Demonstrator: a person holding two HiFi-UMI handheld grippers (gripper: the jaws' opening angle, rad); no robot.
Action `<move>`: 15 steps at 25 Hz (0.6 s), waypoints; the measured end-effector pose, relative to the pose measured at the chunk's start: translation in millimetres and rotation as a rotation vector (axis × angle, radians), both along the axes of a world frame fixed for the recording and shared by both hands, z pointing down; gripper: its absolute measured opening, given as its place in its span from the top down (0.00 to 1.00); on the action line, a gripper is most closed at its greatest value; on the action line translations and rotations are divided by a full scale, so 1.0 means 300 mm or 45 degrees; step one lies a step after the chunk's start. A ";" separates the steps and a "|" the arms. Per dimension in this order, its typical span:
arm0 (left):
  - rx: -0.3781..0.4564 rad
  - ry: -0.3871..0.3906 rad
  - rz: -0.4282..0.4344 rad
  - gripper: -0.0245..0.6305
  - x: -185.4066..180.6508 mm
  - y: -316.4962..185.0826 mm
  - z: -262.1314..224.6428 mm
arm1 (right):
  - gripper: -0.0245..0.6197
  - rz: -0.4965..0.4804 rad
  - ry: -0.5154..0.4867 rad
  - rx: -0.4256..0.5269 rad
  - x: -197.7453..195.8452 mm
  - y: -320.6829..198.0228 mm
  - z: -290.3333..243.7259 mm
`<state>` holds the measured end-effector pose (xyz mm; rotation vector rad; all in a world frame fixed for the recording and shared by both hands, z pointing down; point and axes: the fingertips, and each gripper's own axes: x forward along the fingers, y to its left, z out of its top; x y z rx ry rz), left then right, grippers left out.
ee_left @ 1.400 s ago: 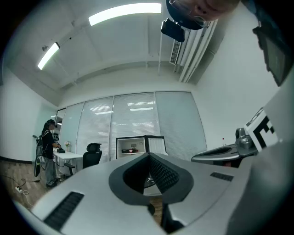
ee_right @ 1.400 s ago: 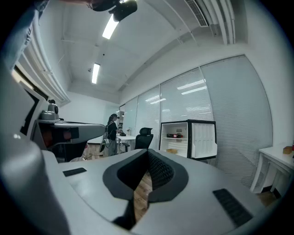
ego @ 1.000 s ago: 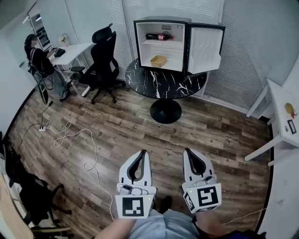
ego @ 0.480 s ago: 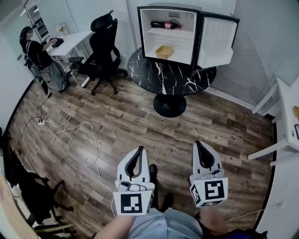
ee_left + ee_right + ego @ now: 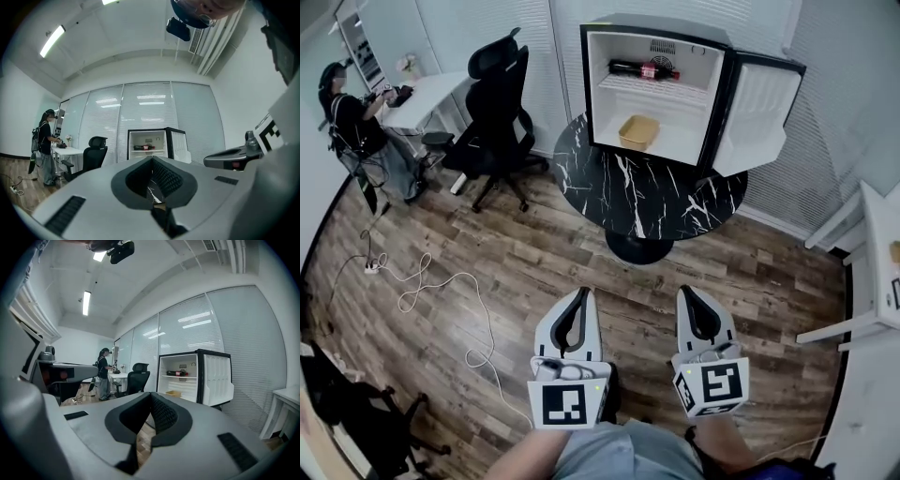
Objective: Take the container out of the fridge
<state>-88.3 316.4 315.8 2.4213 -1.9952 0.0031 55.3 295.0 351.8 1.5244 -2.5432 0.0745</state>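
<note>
In the head view, the left claw and the right claw are held side by side low in the frame above the wooden floor, both aimed at the fridge. Each is closed with nothing in it. The fridge stands on a round black marbled worktop with its door swung open to the right. The yellow container sits on the fridge's lower level, well apart from both claws, and a bottle lies on the shelf above it. A black office chair stands left of the worktop.

In the left gripper view, the left claw has its tips together and is empty; the open fridge and the bottle show far beyond it.

In the right gripper view, the right claw is likewise shut and empty. The container rests inside the fridge, below the bottle.
</note>
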 end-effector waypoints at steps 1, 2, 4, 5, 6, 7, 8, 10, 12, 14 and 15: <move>0.009 0.001 0.008 0.94 -0.018 -0.044 -0.013 | 0.94 0.009 0.001 0.008 -0.018 -0.044 -0.014; 0.017 0.005 0.015 0.94 -0.035 -0.084 -0.025 | 0.94 0.016 0.003 0.017 -0.035 -0.083 -0.027; 0.031 0.009 0.028 0.94 -0.066 -0.153 -0.045 | 0.94 0.029 0.006 0.033 -0.066 -0.146 -0.049; 0.038 0.011 0.033 0.94 -0.078 -0.185 -0.052 | 0.94 0.036 0.009 0.041 -0.077 -0.173 -0.058; 0.047 0.013 0.039 0.94 -0.088 -0.215 -0.060 | 0.94 0.044 0.012 0.048 -0.085 -0.198 -0.066; 0.058 0.014 0.046 0.94 -0.094 -0.242 -0.068 | 0.94 0.053 0.014 0.054 -0.088 -0.223 -0.073; 0.064 0.017 0.055 0.94 -0.097 -0.266 -0.074 | 0.94 0.064 0.014 0.059 -0.088 -0.246 -0.080; 0.065 0.020 0.072 0.94 -0.097 -0.306 -0.075 | 0.94 0.088 0.012 0.072 -0.085 -0.289 -0.093; 0.060 0.022 0.085 0.94 -0.098 -0.344 -0.067 | 0.94 0.102 0.012 0.086 -0.086 -0.327 -0.102; 0.059 0.010 0.092 0.94 -0.099 -0.383 -0.058 | 0.94 0.107 0.013 0.090 -0.090 -0.365 -0.099; 0.056 -0.004 0.097 0.94 -0.099 -0.404 -0.050 | 0.94 0.110 0.014 0.088 -0.090 -0.384 -0.092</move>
